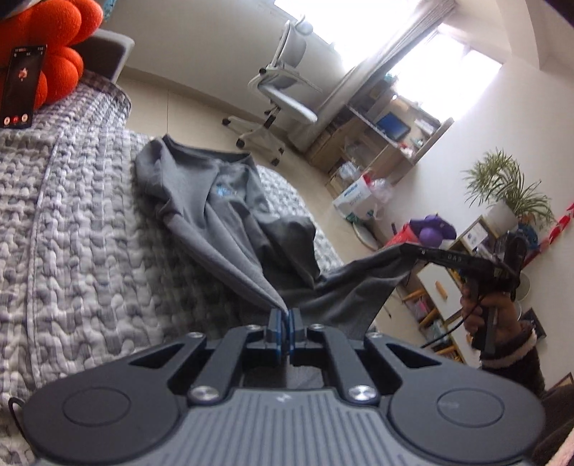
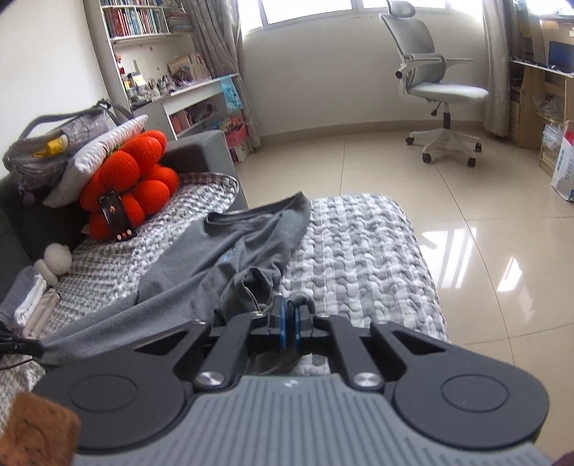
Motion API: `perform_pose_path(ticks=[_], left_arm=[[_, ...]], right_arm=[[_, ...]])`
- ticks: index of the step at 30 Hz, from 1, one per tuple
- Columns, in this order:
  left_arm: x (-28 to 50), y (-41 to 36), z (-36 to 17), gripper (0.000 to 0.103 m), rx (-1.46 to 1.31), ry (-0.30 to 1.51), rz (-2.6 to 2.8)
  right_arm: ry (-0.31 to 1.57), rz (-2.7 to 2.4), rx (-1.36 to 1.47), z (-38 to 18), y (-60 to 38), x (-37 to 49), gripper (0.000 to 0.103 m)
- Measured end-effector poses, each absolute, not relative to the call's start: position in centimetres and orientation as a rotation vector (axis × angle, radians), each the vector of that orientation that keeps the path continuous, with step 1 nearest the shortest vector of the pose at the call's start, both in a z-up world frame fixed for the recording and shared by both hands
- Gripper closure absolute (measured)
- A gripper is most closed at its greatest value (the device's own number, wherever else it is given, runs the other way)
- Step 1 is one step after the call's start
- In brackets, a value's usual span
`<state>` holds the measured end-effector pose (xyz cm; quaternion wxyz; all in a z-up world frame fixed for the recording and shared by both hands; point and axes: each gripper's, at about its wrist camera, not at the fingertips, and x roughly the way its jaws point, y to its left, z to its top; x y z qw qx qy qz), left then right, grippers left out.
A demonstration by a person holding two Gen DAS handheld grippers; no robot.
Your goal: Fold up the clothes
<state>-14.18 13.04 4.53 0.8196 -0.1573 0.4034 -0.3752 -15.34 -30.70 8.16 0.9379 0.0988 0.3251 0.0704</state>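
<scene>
grey t-shirt (image 2: 229, 258) on quilted bed (image 2: 366, 251), tiled floor (image 2: 412, 172)

The phone (image 1: 19, 86) screen is too small to read, and the blue print on the shirt (image 1: 226, 190) is too blurred to make out. The shirt's near hem disappears behind the left gripper (image 1: 286, 315) body in the left view and behind the right gripper (image 2: 290, 315) body in the right view. The folded stack (image 2: 30, 308) is cut by the right view's left edge. The hand (image 1: 491, 315) is partly hidden by the handle it grips, and the book (image 2: 136, 19) spines are illegible.
</scene>
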Motion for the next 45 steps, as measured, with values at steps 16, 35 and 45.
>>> perform_pose_path(ticks=[16, 35, 45], left_arm=[[-9.8, 13.4, 3.0, 0.056, -0.289, 0.825, -0.738], [5.5, 10.9, -3.4, 0.056, -0.374, 0.861, -0.604], [9.7, 10.2, -5.8, 0.058, -0.411, 0.823, -0.574]], right_arm=[[0.757, 0.134, 0.170, 7.3, -30.4, -12.8, 0.069], [0.797, 0.218, 0.115, 5.6, -26.5, -2.9, 0.064], [0.827, 0.419, 0.079, 3.6, -21.1, 4.7, 0.064]])
